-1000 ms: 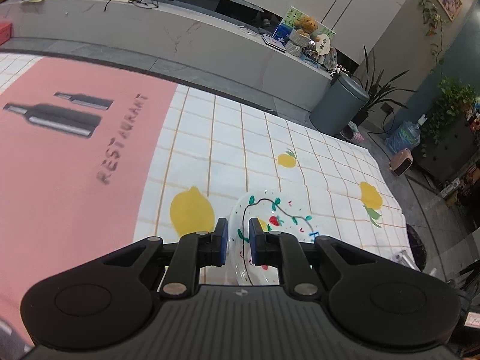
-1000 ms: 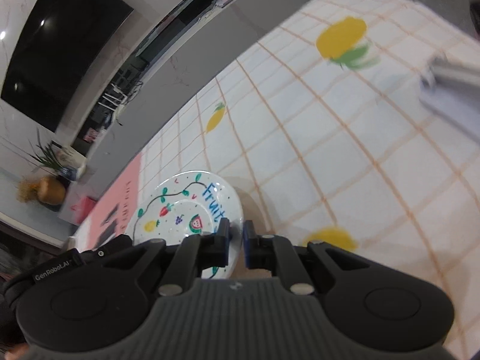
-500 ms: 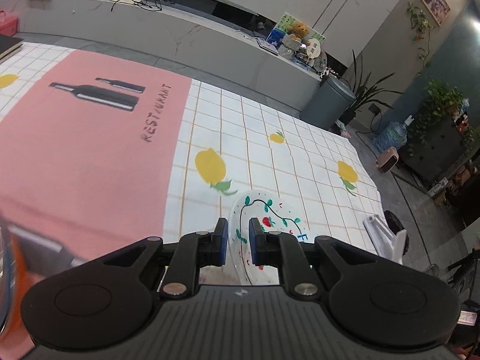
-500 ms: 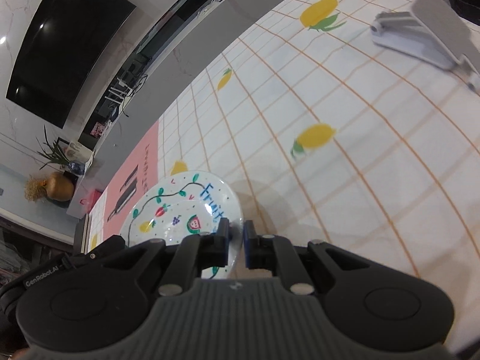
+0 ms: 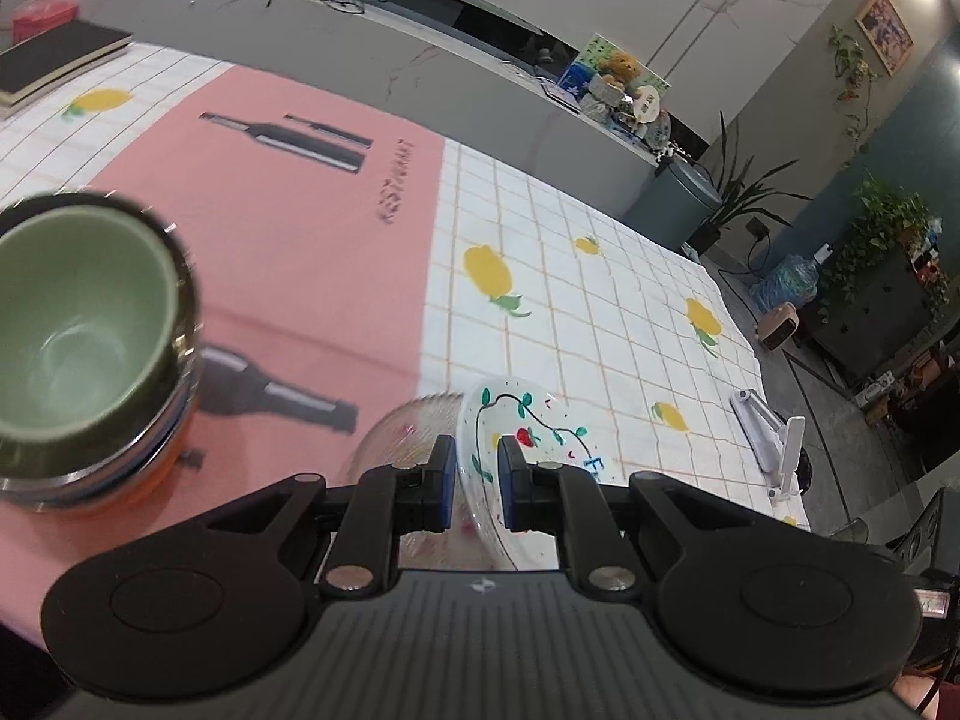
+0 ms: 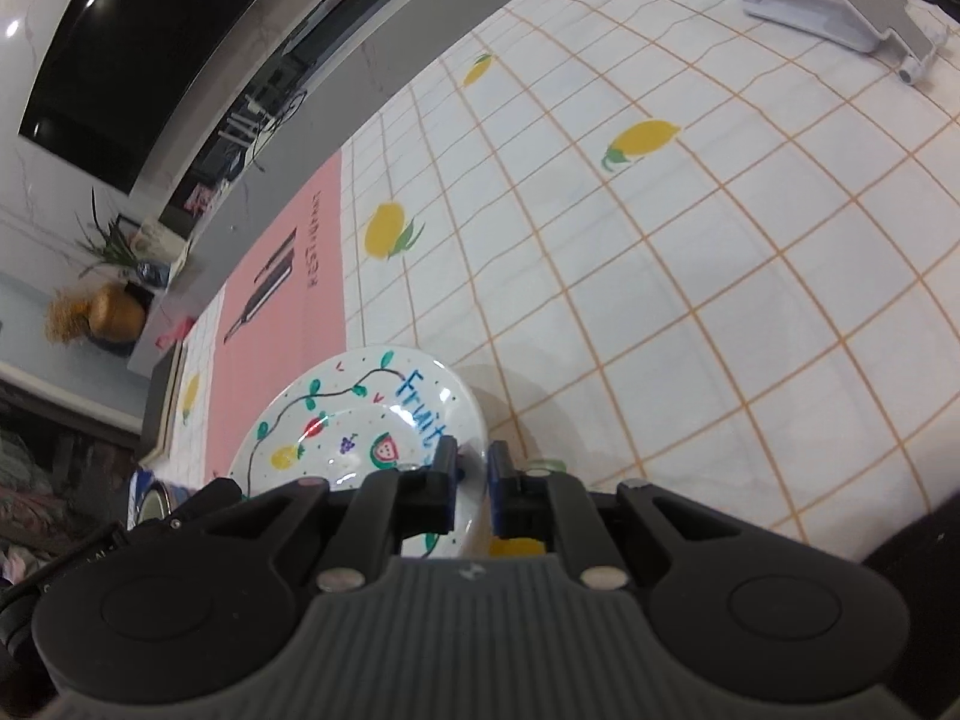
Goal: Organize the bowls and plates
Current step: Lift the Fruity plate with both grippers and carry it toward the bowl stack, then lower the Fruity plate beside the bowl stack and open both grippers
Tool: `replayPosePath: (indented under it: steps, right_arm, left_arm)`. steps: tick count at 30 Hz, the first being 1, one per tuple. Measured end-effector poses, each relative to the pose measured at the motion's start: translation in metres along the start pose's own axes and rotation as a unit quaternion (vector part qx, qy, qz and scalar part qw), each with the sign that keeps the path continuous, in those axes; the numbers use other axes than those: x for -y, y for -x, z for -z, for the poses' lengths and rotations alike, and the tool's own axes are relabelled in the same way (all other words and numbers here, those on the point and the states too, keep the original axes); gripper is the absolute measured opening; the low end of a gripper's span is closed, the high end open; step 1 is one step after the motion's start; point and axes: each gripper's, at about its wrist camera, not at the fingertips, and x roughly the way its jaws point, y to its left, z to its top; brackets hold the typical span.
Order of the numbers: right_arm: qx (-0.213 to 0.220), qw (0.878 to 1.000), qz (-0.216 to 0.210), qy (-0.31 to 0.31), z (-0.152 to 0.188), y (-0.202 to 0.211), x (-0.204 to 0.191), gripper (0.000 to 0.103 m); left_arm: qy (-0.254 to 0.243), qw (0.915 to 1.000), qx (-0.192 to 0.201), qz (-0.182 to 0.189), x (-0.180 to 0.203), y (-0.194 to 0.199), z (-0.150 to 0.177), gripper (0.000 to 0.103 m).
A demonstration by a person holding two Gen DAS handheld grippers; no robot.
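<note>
Both grippers hold one white plate painted with fruit and the word "Fruit" point(image 6: 354, 420), lifted above the table. My left gripper point(image 5: 476, 480) is shut on its left rim; the plate point(image 5: 528, 438) stands tilted between the fingers. My right gripper point(image 6: 472, 483) is shut on its right rim. A clear glass plate point(image 5: 396, 438) lies on the table just below and left of the painted plate. A stack of bowls, green one on top point(image 5: 78, 324), stands at the left on the pink mat.
The table has a lemon-check cloth point(image 6: 660, 300) and a pink "Restaurant" mat point(image 5: 270, 228). A white folding stand point(image 5: 774, 438) lies at the right edge; it also shows in the right wrist view point(image 6: 840, 6). Dark books point(image 5: 54, 60) sit far left.
Both grippers carried the painted plate leftward and higher. The bowl stack and the glass plate have come into the left wrist view.
</note>
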Motion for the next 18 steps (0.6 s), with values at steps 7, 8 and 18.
replayPosePath:
  steps: [7, 8, 18]
  right_arm:
    - [-0.002, 0.999, 0.021, 0.035, 0.009, -0.006, -0.014, 0.008]
    - [0.0, 0.999, 0.024, 0.038, 0.009, -0.007, -0.014, 0.008]
    - [0.009, 0.996, 0.039, 0.079, 0.004, -0.023, -0.033, 0.008]
  left_arm:
    - [0.02, 0.9998, -0.006, -0.006, -0.018, 0.001, 0.014, 0.016]
    - [0.021, 0.9997, -0.006, -0.007, -0.019, 0.0, 0.015, 0.016]
    - [0.024, 0.9993, -0.009, -0.027, -0.031, -0.014, 0.012, 0.016]
